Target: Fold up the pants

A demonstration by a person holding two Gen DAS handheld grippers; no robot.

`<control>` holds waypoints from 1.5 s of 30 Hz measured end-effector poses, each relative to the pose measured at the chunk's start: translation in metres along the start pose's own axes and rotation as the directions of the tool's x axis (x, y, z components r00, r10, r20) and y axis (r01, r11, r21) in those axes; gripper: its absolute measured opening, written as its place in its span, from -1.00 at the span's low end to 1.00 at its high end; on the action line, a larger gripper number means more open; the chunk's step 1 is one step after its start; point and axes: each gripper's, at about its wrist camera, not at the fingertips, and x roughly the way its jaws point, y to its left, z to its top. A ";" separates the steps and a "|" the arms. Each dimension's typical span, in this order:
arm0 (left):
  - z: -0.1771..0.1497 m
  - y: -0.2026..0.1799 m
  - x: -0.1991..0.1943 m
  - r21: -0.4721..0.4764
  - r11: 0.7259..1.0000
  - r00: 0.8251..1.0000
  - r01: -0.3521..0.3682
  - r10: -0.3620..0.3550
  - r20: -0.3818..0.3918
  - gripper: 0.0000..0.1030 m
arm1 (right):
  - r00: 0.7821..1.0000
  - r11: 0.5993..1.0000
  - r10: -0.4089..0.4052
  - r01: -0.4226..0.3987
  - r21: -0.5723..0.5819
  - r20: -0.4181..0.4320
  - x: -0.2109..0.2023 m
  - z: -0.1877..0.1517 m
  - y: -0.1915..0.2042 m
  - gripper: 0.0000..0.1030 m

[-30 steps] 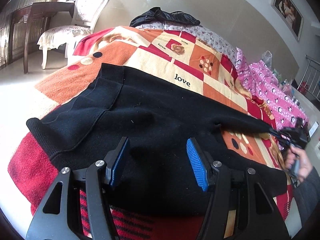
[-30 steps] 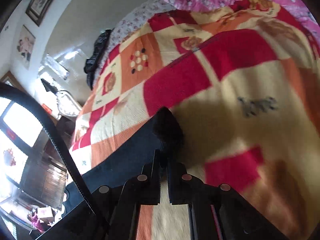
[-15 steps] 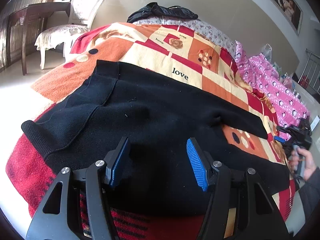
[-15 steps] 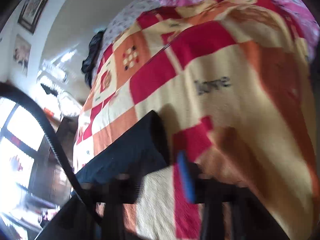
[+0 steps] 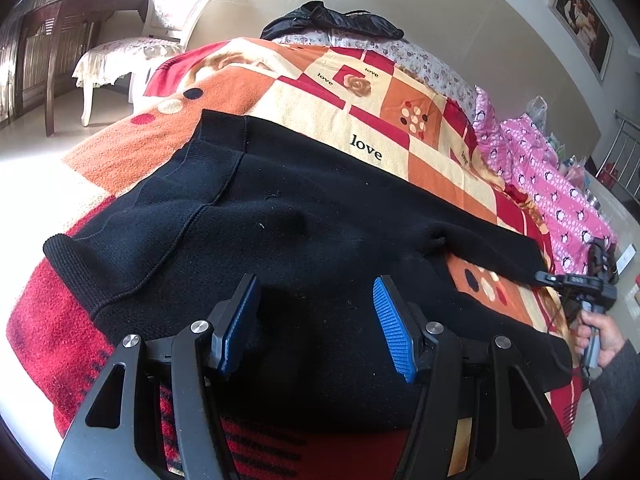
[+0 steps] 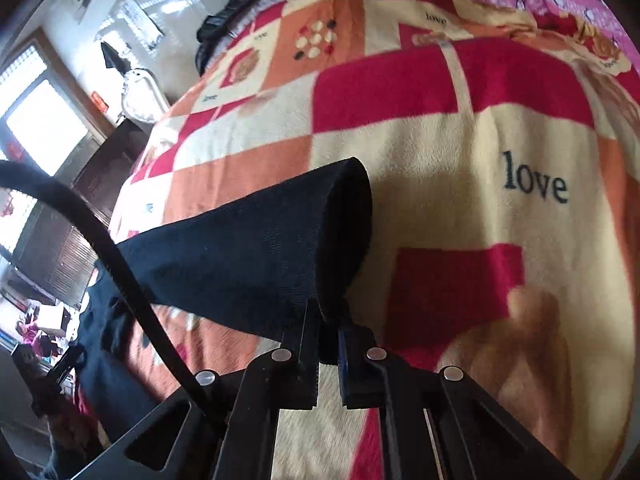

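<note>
One pair of black pants (image 5: 320, 240) lies on the bed (image 5: 360, 92); your left gripper (image 5: 316, 316) gapes empty, your right gripper (image 6: 329, 344) pinches one cuff (image 6: 344, 240).

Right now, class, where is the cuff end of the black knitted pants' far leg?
In the right wrist view, the cuff lies low at centre on the checked fleece blanket, pinched in the right gripper.

Left gripper (image 5: 316, 320) hovers low with its 2 blue-padded fingers (image 5: 390, 334) spread wide apart. Right gripper (image 6: 329, 354) has its jaws pinched together, gripped by a hand (image 5: 598, 338).
</note>
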 end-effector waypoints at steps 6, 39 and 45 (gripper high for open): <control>-0.001 0.002 -0.002 -0.009 1.000 1.000 0.010 -0.010 0.000 0.12 | 0.999 0.997 -0.028 0.026 0.070 0.033 -0.038 -0.016 -0.010 -0.88; 0.170 0.046 0.126 0.541 0.828 0.956 0.146 0.022 -0.293 0.38 | 0.983 0.980 -0.008 -0.028 0.196 0.181 -0.033 -0.063 -0.055 -0.19; 0.169 0.049 0.162 0.580 0.796 0.925 0.172 0.073 -0.374 0.38 | 0.983 0.980 -0.008 -0.028 0.196 0.184 -0.032 -0.063 -0.055 -0.19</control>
